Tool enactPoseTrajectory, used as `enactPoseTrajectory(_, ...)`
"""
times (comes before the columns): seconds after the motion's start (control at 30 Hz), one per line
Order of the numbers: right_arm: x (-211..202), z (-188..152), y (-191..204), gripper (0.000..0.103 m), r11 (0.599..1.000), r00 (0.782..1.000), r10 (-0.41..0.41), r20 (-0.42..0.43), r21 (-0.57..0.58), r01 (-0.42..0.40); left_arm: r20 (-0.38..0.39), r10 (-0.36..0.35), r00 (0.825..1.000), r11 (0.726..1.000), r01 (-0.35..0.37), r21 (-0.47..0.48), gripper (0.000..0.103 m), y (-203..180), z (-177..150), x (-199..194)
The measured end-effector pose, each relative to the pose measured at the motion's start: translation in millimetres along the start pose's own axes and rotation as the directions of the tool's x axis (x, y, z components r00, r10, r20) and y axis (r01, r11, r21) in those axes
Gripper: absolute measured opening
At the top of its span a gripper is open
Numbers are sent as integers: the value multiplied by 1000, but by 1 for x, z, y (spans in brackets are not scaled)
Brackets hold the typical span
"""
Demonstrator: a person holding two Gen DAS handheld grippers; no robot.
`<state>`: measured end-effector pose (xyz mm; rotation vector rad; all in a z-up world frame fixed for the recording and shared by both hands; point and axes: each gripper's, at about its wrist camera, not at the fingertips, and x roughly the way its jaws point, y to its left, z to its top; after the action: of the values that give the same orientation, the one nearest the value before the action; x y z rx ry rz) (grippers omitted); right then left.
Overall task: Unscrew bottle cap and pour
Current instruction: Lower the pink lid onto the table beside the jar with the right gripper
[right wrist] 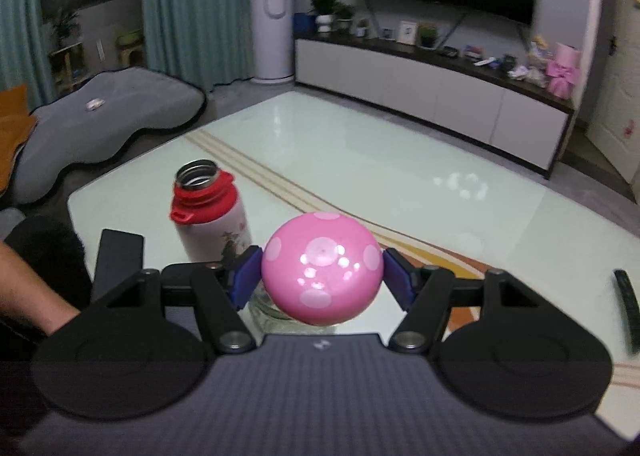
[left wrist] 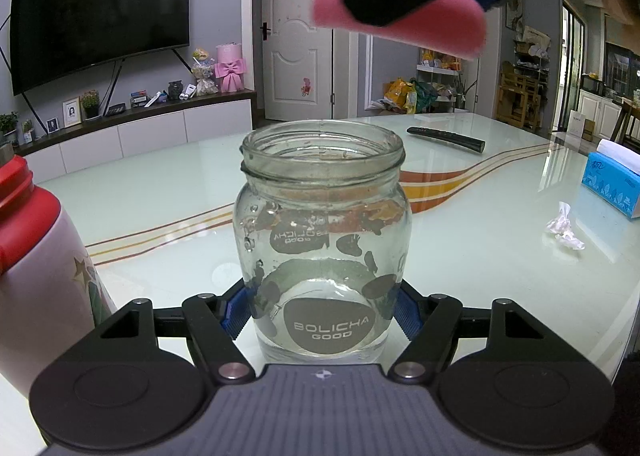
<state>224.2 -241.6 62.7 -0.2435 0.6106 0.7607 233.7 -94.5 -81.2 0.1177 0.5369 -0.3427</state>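
Note:
A clear glass jar (left wrist: 324, 240), lidless, stands on the table with a little water in the bottom. My left gripper (left wrist: 322, 314) is shut on its lower body, blue pads (left wrist: 236, 312) pressing both sides. Above the jar to the right hangs a pink cap (left wrist: 420, 32), carried by my right gripper. In the right wrist view that gripper (right wrist: 320, 280) is shut on the pink dotted domed cap (right wrist: 322, 270), with the jar's rim (right wrist: 272, 312) just below. A white bottle with a red collar (right wrist: 212, 224) stands open to the left, also at the left edge (left wrist: 36, 256) of the left wrist view.
The glossy white table (left wrist: 160, 196) bears a black remote (left wrist: 446, 139) at the back, a blue tissue box (left wrist: 612, 184) and a crumpled tissue (left wrist: 564, 230) on the right. A person's forearm (right wrist: 28, 292) shows at the left. A grey cushion (right wrist: 120, 112) lies beyond the table.

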Motion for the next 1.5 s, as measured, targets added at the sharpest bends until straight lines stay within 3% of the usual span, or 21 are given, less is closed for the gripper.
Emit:
enactPoseTrajectory(0.47,9,-52,-24,65,986,994,-100,-34,127,103,1,2,1000,1000,-2,2,73,-3,-3,-2)
enactPoseTrajectory(0.93,54,-91,-33,65,964,972,-176,-159,175,203,2,4,1000,1000,-4,3,73,-4,-5,-2)
enactPoseTrajectory(1.5,72,-111,-37,65,958,959,-167,-230,192,213,3,4,1000,1000,-4,5,73,-3,-5,-4)
